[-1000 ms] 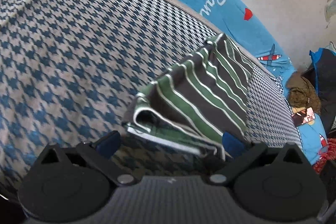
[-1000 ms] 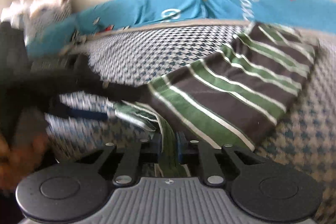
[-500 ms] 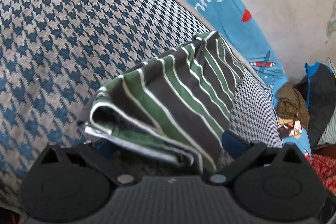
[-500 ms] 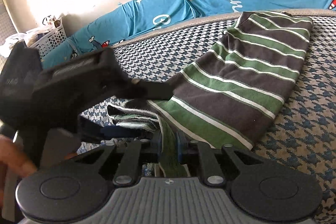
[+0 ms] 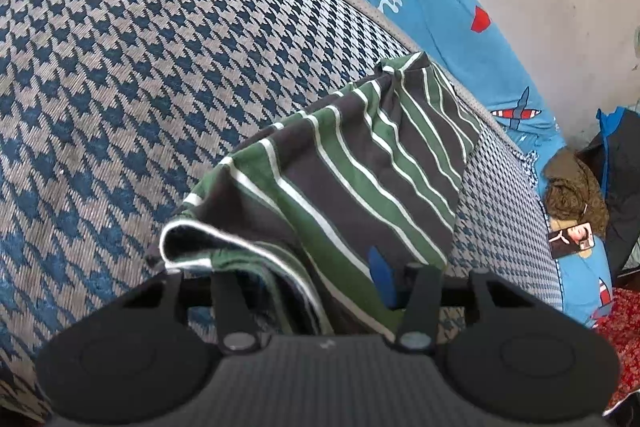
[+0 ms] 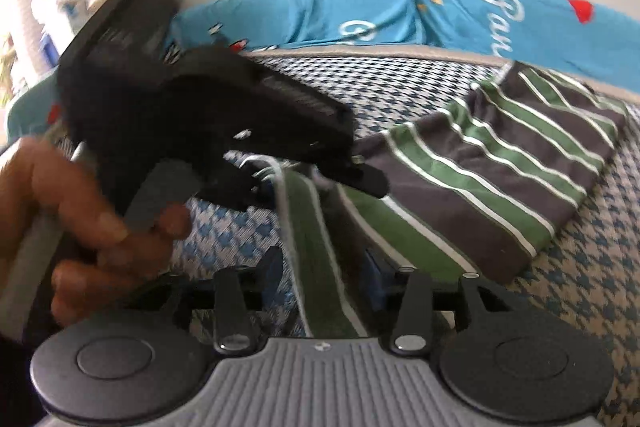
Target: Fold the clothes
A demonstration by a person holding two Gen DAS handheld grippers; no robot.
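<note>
Your left gripper [image 5: 316, 283] has the near end of the striped garment [image 5: 372, 163] bunched between its fingers. The blue pad [image 5: 382, 277] on one finger shows against the cloth, the other is buried under the fold, and with the fabric filling the gap it reads as clamped on that end. From there the garment runs ahead of the tool and off to its right, its far end resting on the houndstooth mattress [image 5: 160, 47] close to the grey piping.

Your right gripper [image 6: 324, 283] sits just beside it on the same end. Its blue pads [image 6: 376, 285] stand apart, with a green band of cloth passing through the gap, so it looks loose around the fabric rather than pinching it. Your hand [image 6: 76, 223] on the left tool fills the space ahead and to the left of this one.

Both tools at one end suggests that edge is meant to travel as one straight line. The garment already lies doubled into layers at the near end, so this fits either a fold being carried over or a finished stack being squared.
</note>
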